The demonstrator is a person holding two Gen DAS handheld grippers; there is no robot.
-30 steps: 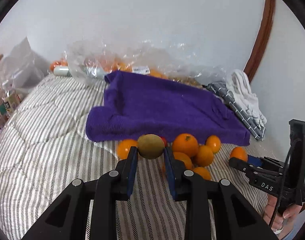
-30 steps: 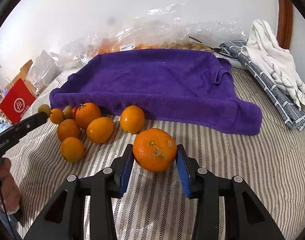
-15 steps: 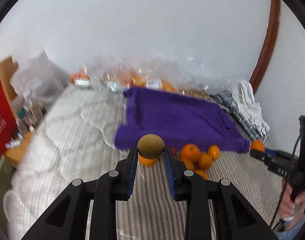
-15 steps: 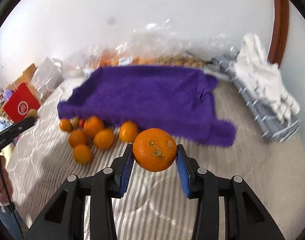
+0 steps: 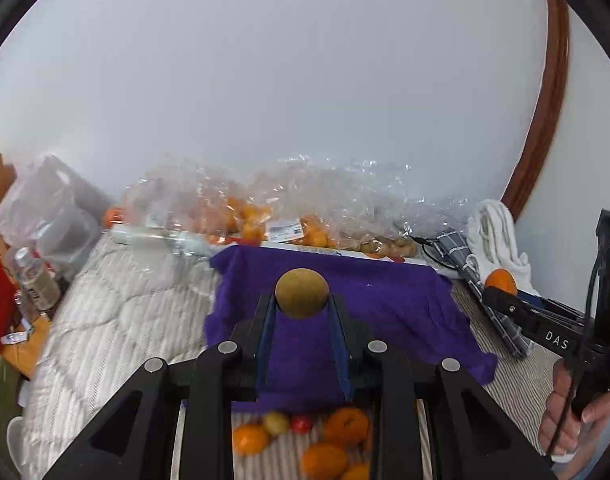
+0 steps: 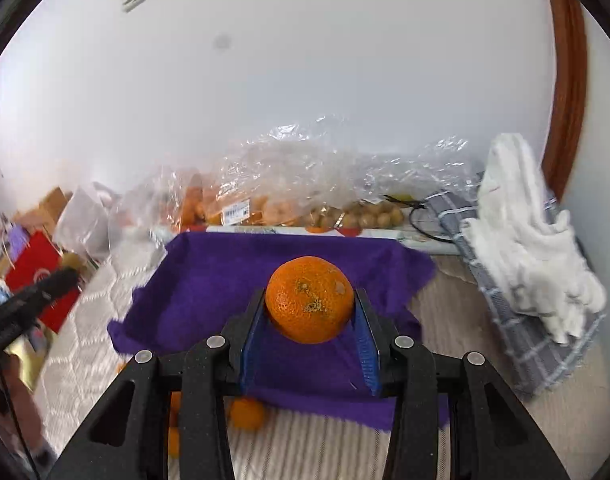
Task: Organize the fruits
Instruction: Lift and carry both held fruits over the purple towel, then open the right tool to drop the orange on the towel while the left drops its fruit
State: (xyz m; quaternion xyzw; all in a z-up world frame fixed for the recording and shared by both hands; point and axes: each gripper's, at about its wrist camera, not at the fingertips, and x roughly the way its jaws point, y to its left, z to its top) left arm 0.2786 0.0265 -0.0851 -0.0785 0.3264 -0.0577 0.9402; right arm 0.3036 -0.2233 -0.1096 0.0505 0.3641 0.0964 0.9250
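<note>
- Currently left gripper (image 5: 301,312) is clamped on a brownish-green fruit (image 5: 301,293) at the fingertips, held above the purple towel (image 5: 405,312): probably the drop spot for sorting.
- Loose oranges (image 5: 337,436) sit on the striped bed cover (image 5: 105,320) at the towel's near edge, not yet sorted.
- Right gripper (image 6: 310,320) grips an orange (image 6: 309,304) mid-pad, also over the towel, so both fruits travel together.
- Bagged fruit (image 6: 265,196) along the far wall is out of play.

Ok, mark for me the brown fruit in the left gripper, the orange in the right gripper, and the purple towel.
brown fruit (image 5: 301,293), left wrist view, middle of its rounded face.
orange (image 6: 309,305), right wrist view, centre of its blemished peel.
purple towel (image 6: 217,280), right wrist view, bare flat part left of the orange.
</note>
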